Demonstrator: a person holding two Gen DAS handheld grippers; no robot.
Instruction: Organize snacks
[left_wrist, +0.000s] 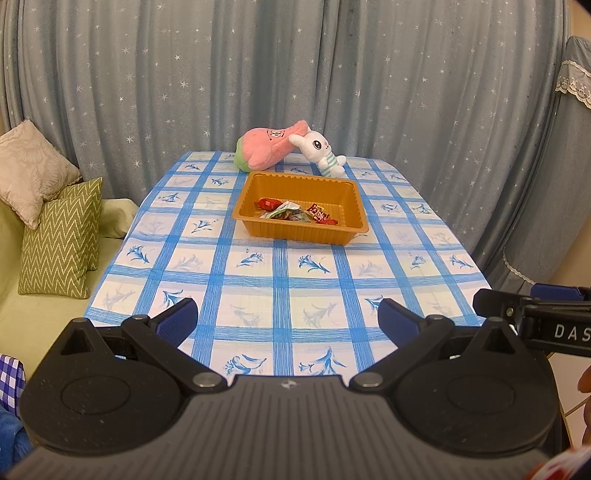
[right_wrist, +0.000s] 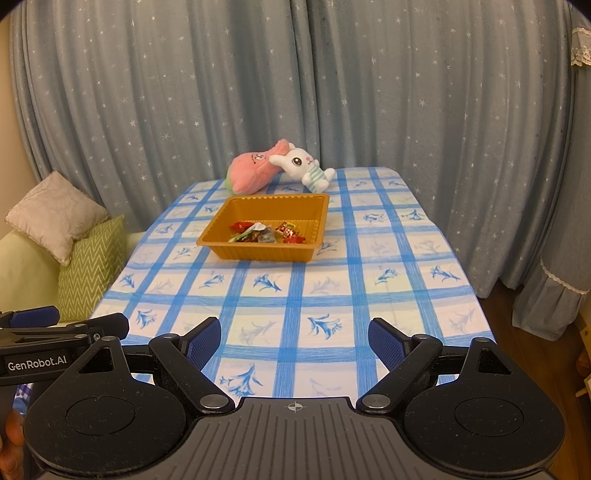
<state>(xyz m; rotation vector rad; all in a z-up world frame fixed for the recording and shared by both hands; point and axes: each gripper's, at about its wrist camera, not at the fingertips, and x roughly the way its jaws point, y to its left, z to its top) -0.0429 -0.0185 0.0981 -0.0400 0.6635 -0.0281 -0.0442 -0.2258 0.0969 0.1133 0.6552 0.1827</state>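
Note:
An orange plastic tray stands past the middle of a table with a blue checked cloth. Several wrapped snacks lie in its near half. In the right wrist view the tray and the snacks show too. My left gripper is open and empty, held over the table's near edge, well short of the tray. My right gripper is open and empty, beside it on the right. Each gripper shows at the edge of the other's view.
A pink plush and a white rabbit plush lie behind the tray at the table's far end. A green sofa with cushions stands left of the table. Starred curtains hang behind.

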